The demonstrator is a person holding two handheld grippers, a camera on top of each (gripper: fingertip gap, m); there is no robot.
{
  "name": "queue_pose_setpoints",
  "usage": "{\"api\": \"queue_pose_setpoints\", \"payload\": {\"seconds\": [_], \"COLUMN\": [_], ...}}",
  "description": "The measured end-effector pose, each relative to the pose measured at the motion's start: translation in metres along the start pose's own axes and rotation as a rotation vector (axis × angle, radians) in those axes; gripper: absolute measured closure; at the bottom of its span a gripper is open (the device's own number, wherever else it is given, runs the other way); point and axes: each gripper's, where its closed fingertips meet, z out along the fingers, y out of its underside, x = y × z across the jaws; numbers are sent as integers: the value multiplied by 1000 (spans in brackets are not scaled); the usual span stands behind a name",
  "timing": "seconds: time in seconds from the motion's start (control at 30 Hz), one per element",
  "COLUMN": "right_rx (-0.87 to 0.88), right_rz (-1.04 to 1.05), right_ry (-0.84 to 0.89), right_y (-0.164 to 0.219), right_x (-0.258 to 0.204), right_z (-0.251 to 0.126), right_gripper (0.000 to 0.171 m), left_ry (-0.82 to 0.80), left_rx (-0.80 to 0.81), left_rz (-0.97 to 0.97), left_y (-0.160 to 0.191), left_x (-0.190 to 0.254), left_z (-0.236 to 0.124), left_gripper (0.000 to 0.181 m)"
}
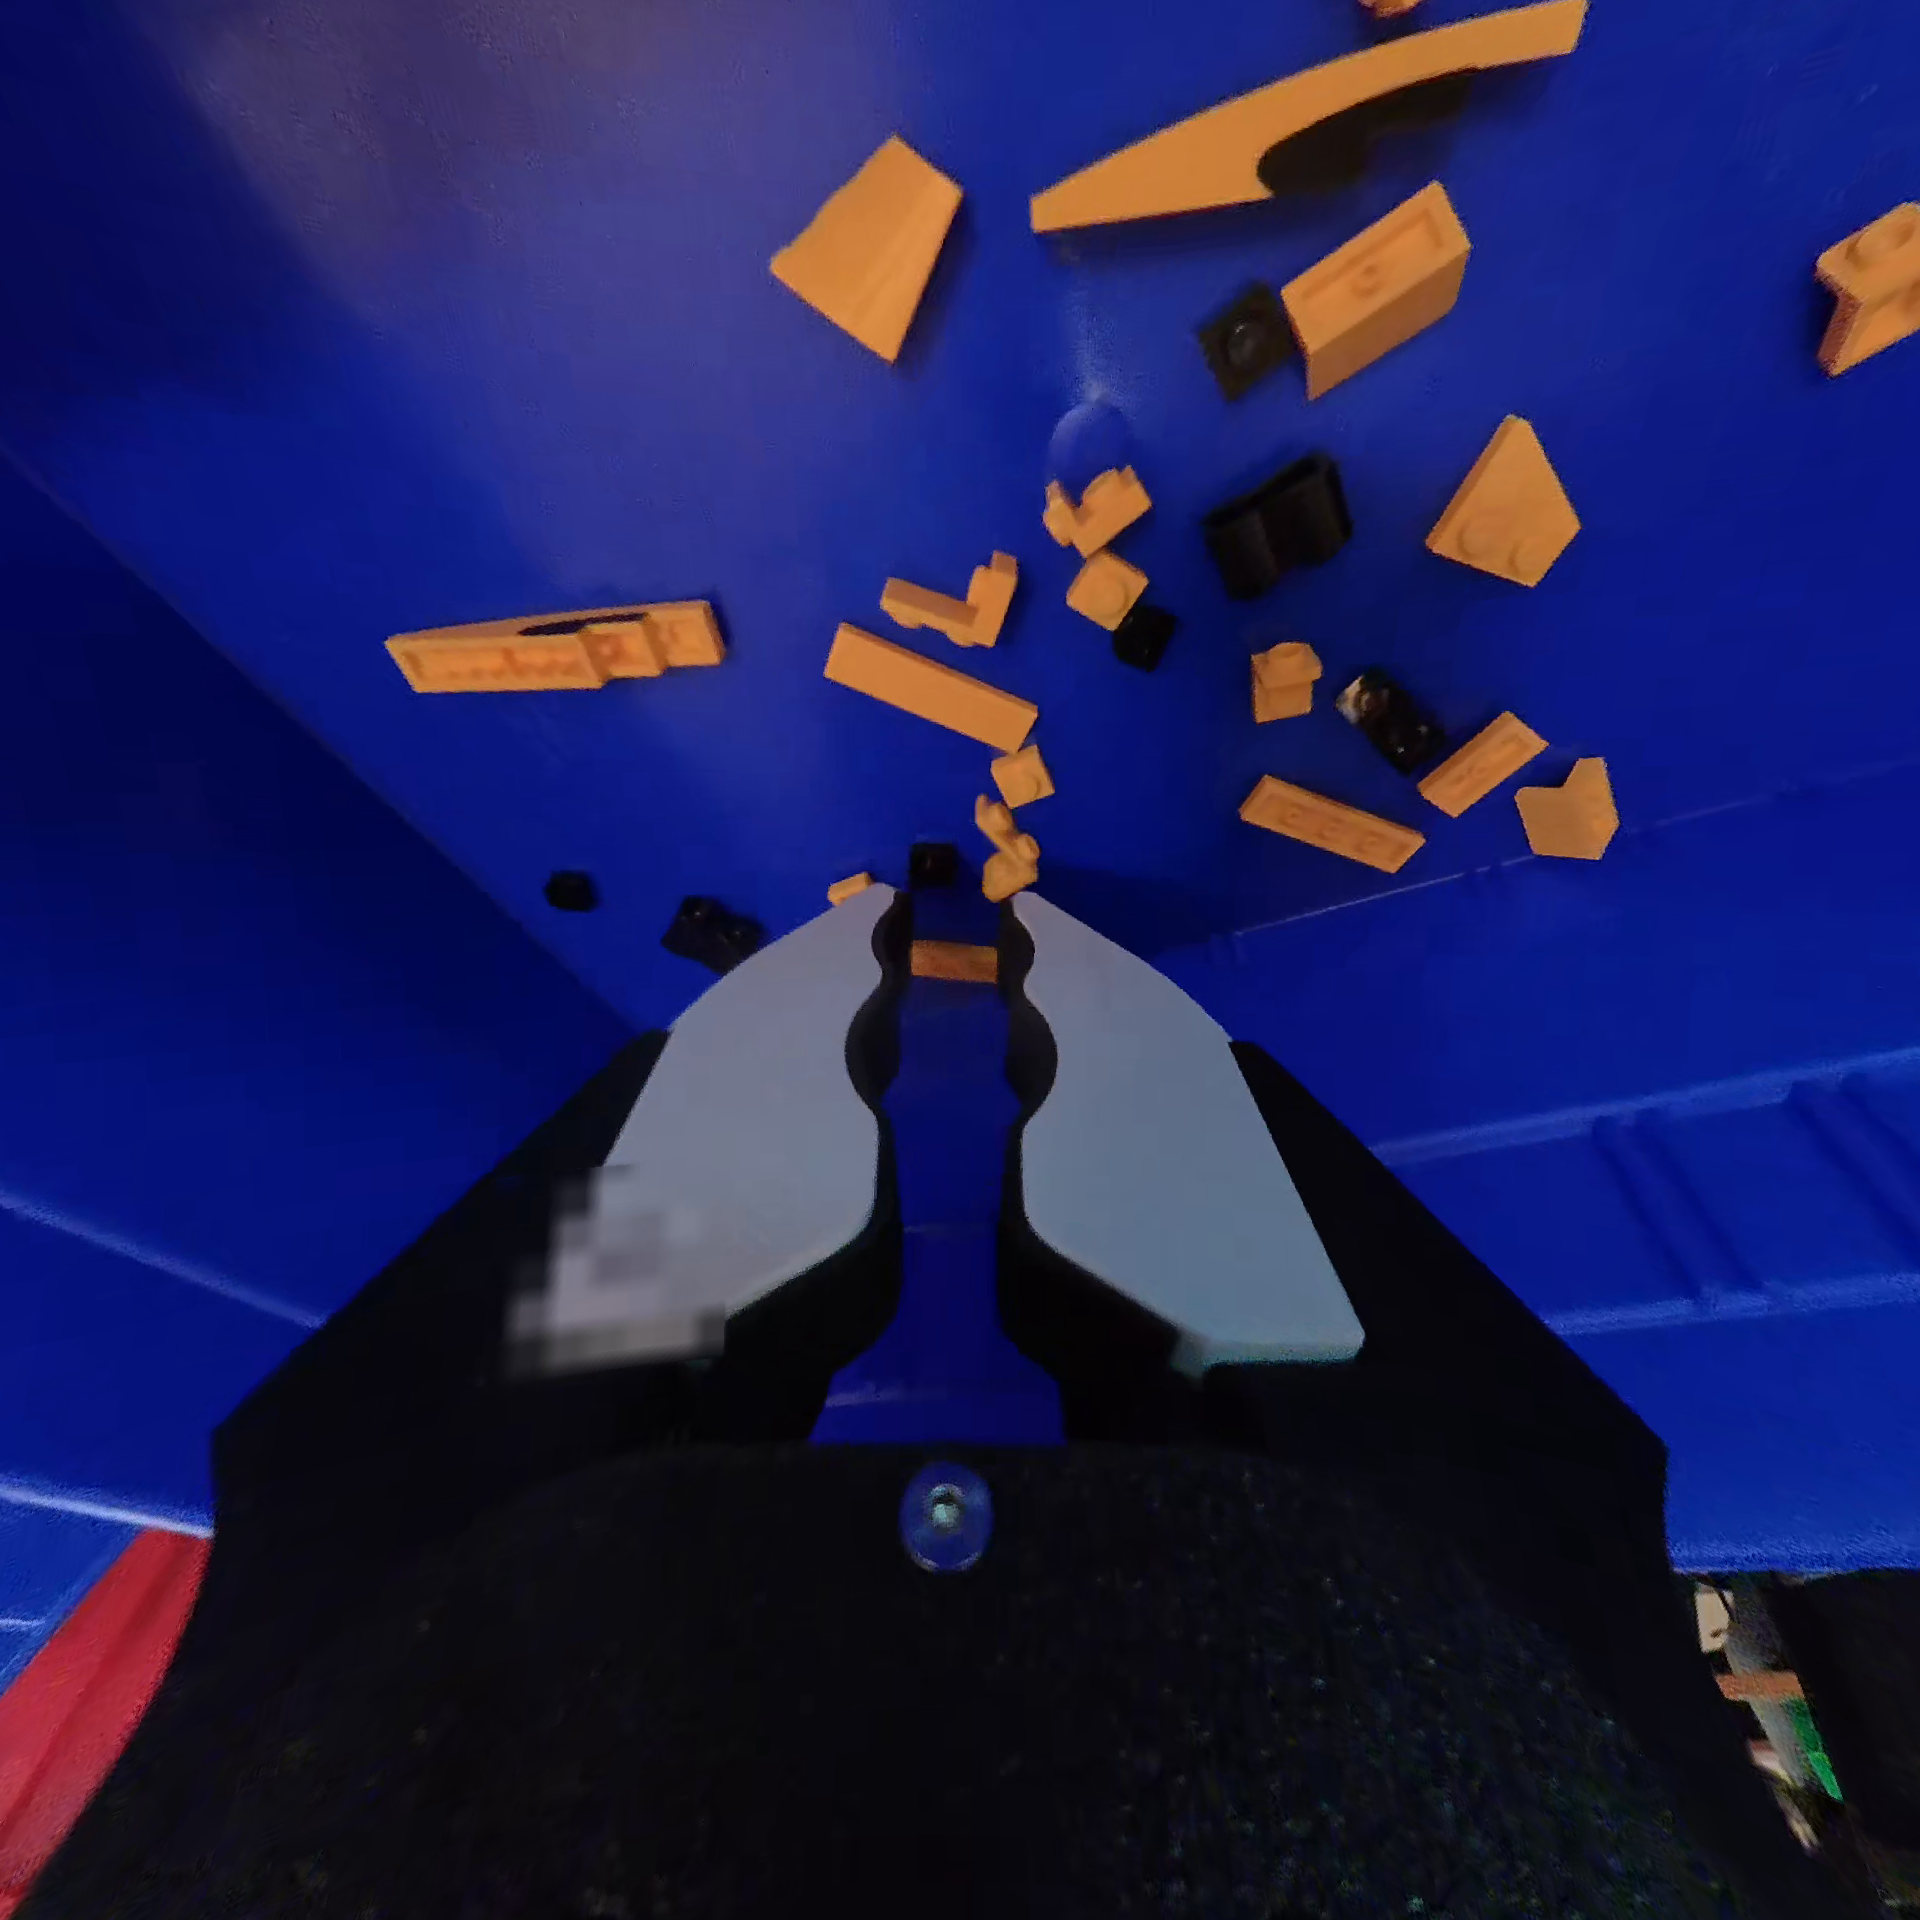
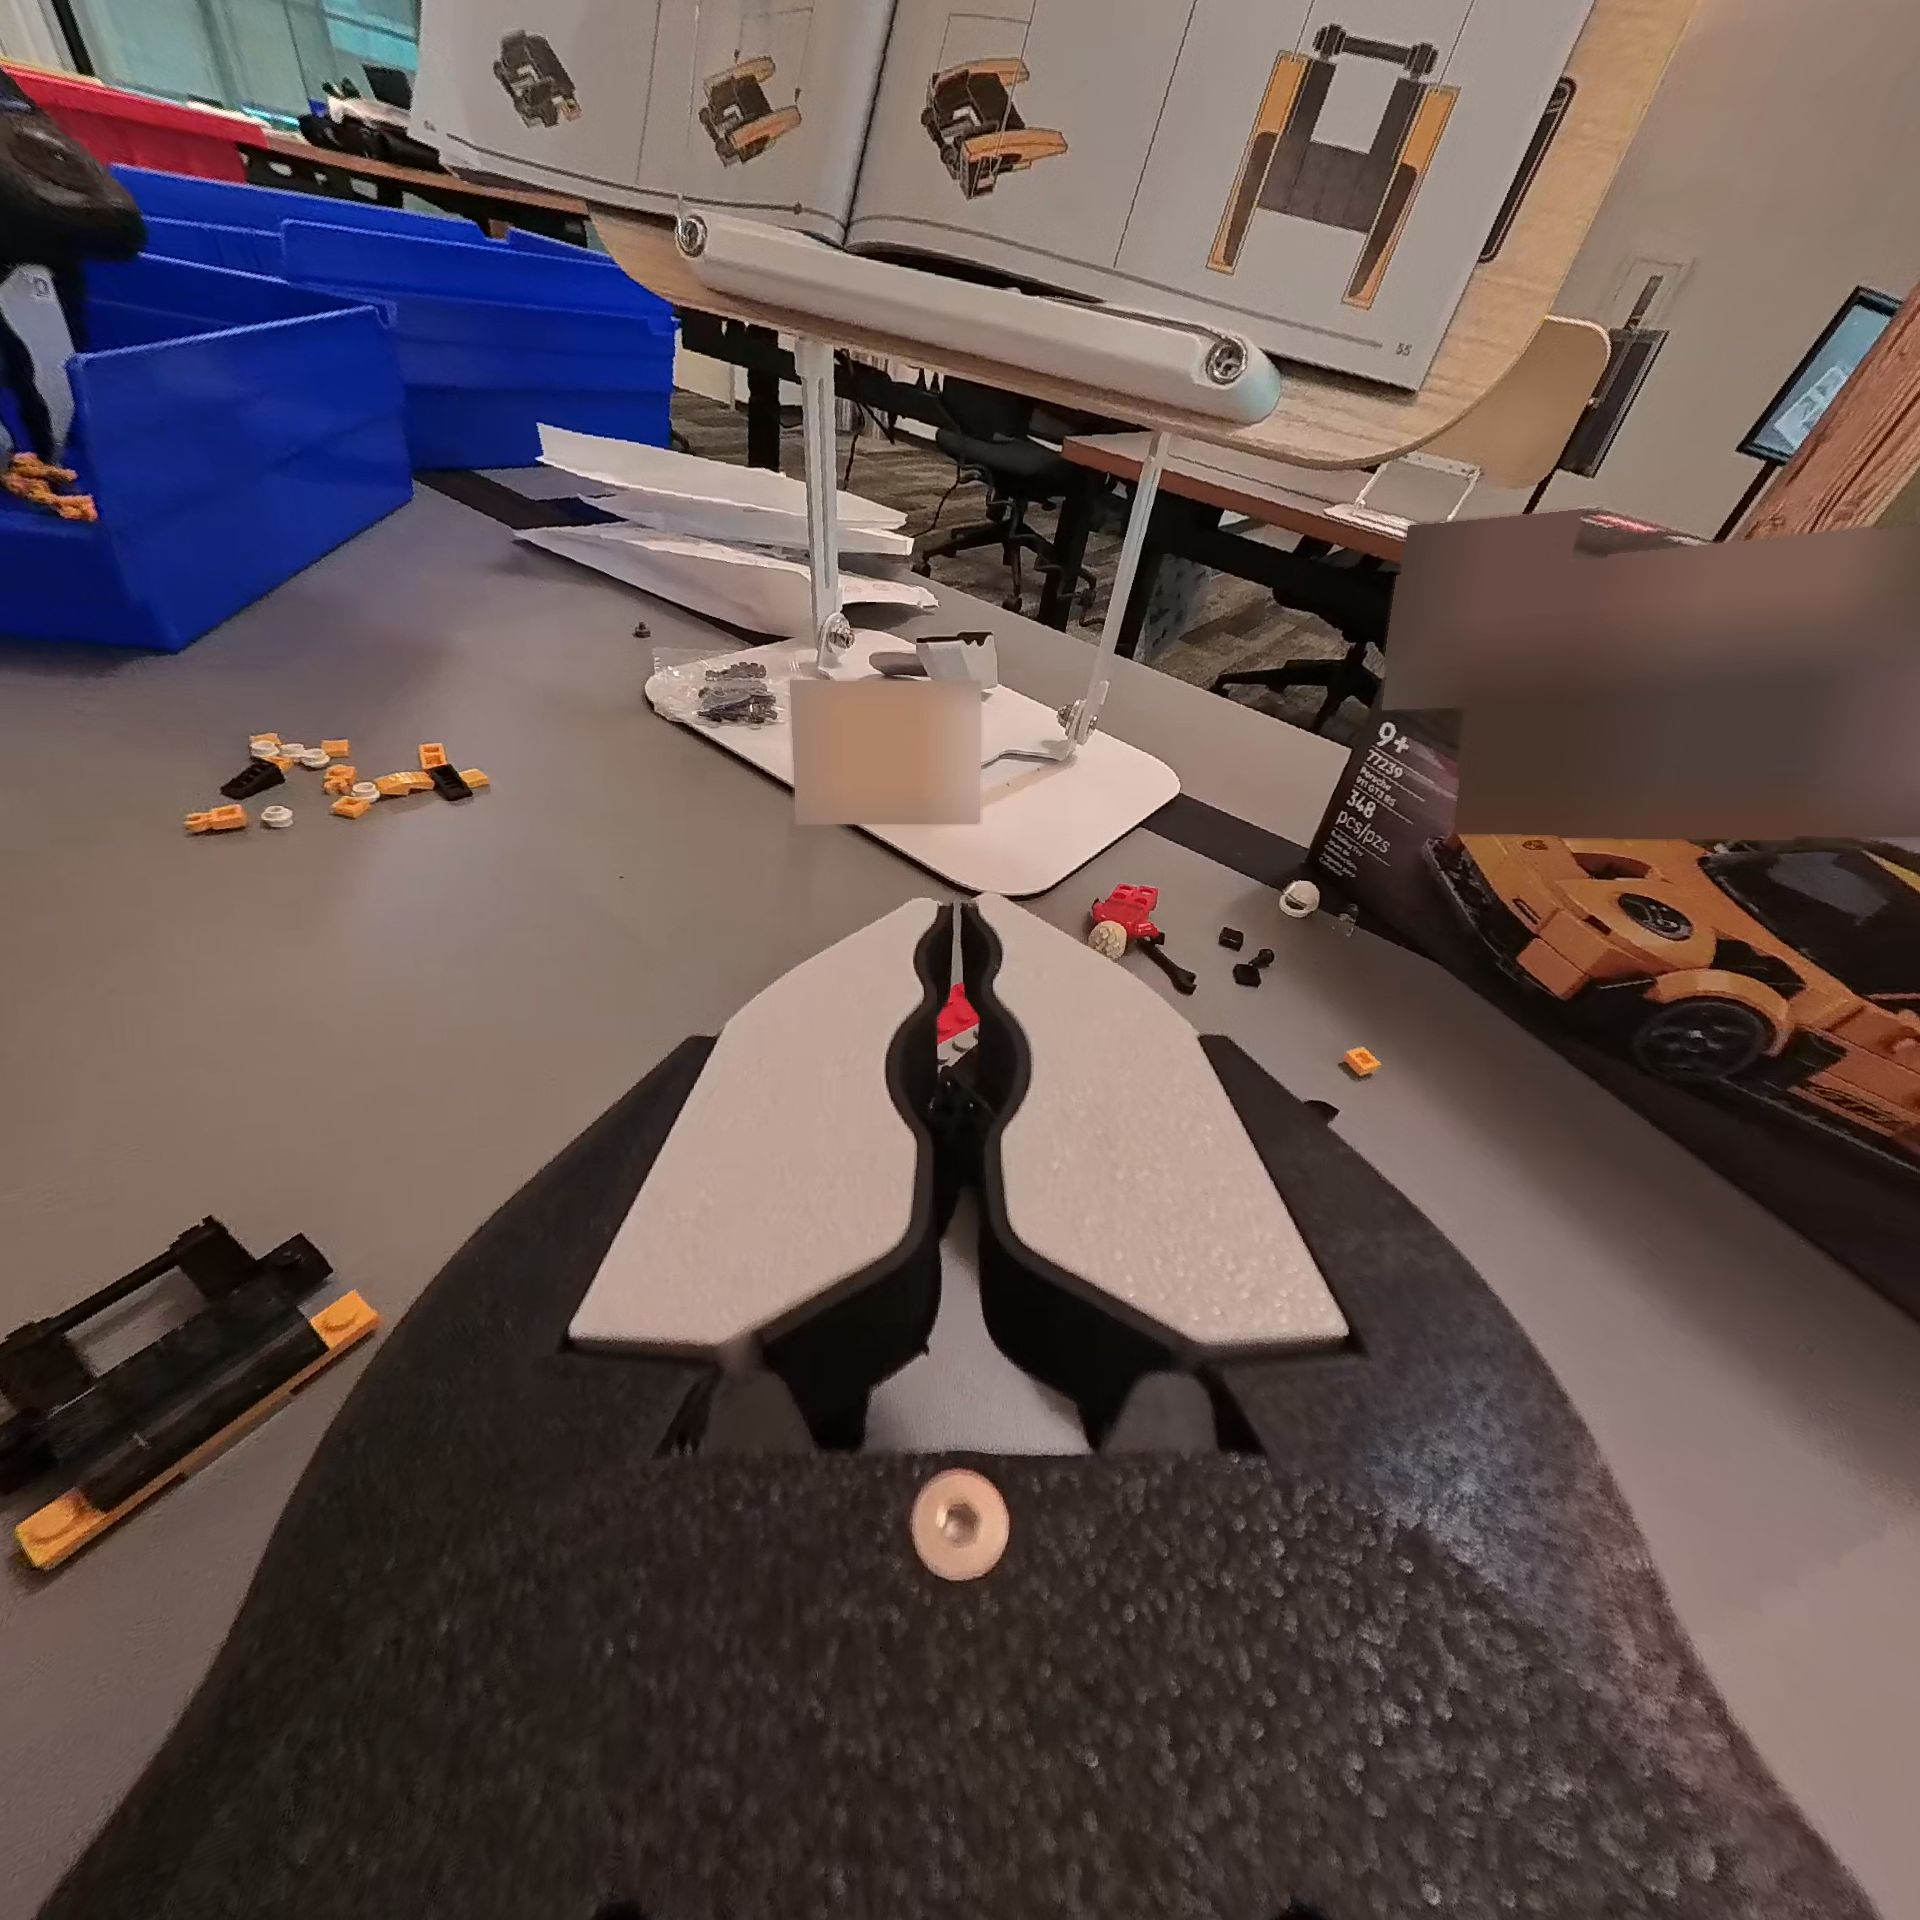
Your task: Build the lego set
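Note:
My left gripper (image 1: 953, 914) is inside a blue bin (image 1: 312, 312) and is shut on a small flat orange piece (image 1: 953, 961) held across its tips. Several loose orange and black Lego pieces lie on the bin floor, among them a long orange wedge (image 1: 1299, 114) and an orange plate (image 1: 925, 686). My right gripper (image 2: 958, 914) hovers over the grey table (image 2: 468, 987), jaws nearly touching. A red piece (image 2: 954, 1013) and something black show in the gap; I cannot tell if they are held. A black-and-orange partial build (image 2: 156, 1382) lies at the left.
An instruction booklet (image 2: 987, 125) stands open on a white stand (image 2: 1081, 810) ahead. The set's box (image 2: 1662, 935) lies at the right. A cluster of small pieces (image 2: 332, 779) lies at the left, and minifigure parts (image 2: 1127, 920) and an orange plate (image 2: 1361, 1060) lie at the right. Blue bins (image 2: 260, 468) stand at the far left. Some 60 cm of space lies between my two pairs of fingers. From my left tips it is roughly 4 cm to the orange plate (image 1: 925, 686); from my right, 60 cm. The black-and-orange partial build (image 2: 156, 1382) lies around 15 cm away from my right fingertips.

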Motion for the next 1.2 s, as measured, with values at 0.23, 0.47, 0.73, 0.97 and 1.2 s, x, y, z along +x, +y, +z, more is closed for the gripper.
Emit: {"api": "queue_pose_setpoints", "payload": {"seconds": [0.23, 0.47, 0.73, 0.97, 1.2], "right_rx": [-13, -20, -19, 10, 45], "right_rz": [4, 5, 7, 12, -26], "right_ry": [4, 3, -2, -26, -35], "right_y": [3, 5, 5, -2, -12], "right_x": [1, 2, 1, -3, -7], "right_z": [2, 4, 4, 1, -5], "right_gripper": [170, 170, 170, 170, 170], "left_ry": [-6, 29, 48, 10, -23], "left_rx": [16, -4, -37, 442, 415], "left_rz": [29, 27, -11, 64, 432], "left_y": [-6, -6, -5, -108, -267], "left_x": [-5, -4, -2, 66, 228], "left_z": [1, 7, 7, -111, -120], "left_gripper": [167, 164, 173, 174, 174]}}
